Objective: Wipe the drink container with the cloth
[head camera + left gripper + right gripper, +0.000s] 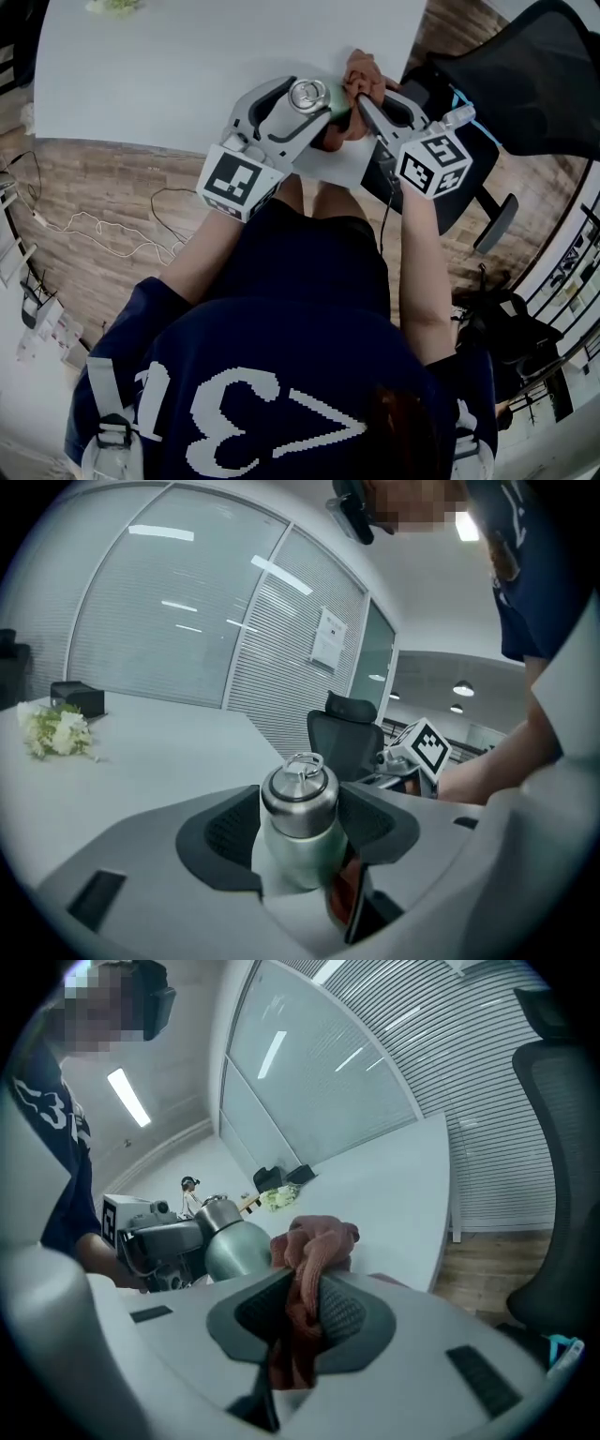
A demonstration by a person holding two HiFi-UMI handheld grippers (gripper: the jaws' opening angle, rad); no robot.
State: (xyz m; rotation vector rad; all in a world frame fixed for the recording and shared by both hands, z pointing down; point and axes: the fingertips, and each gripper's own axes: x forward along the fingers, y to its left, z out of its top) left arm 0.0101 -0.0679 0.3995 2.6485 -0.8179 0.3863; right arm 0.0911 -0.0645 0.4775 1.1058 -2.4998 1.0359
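A pale green metal bottle (pixel 298 841) with a steel cap and ring stands upright between the jaws of my left gripper (pixel 300 832), which is shut on it. From the head view the bottle's cap (pixel 308 95) shows above the near edge of the white table (pixel 187 66). My right gripper (pixel 298 1312) is shut on a bunched rust-red cloth (pixel 309 1246). The cloth (pixel 361 75) lies against the bottle's right side. In the right gripper view the bottle (pixel 234 1246) sits just left of the cloth.
A black office chair (pixel 525 84) stands right of the table, close to my right gripper (pixel 370 112). A small bunch of white flowers (pixel 58 731) and a black box (pixel 77 697) sit at the table's far end. Cables lie on the wood floor (pixel 103 225).
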